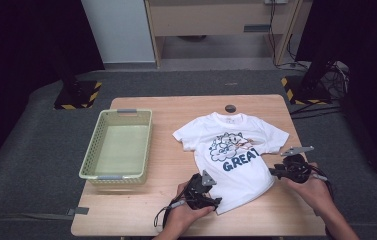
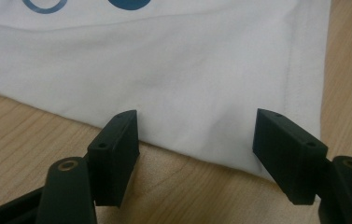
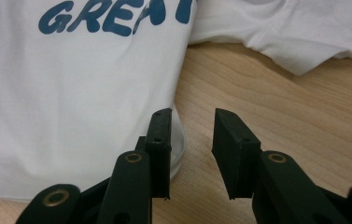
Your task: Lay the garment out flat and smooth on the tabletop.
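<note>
At the near edge of the bench (image 1: 141, 220), the left tool (image 1: 215, 202) sits low at the hem of the white T-shirt (image 1: 236, 165). In the left gripper view its jaws stand wide apart, with the shirt's near-left hem corner (image 2: 239, 154) between them but no pad pressing on cloth, so this tool is released. The right tool (image 1: 274, 172) is at the shirt's right side edge, below the right sleeve (image 1: 272, 136); in the right gripper view its jaws are narrower yet still parted, one jaw over the cloth edge (image 3: 176, 140) and the other over bare wood, so it too grips nothing.

The shirt lies flat, print up, on the right half of the bench, its collar toward the far edge. The pale green basket (image 1: 91, 155) stands apart from it on the left half.

The step in hand looks like taking hold of the lower shirt for a fold. To do it well:
- Slide each lower jaw under the cloth, flat along the wood, before closing.
- Take both layers, well in from the edge, so the hem does not slip out.
- Close both tools before lifting.
- Lift evenly to keep the fold line straight.
</note>
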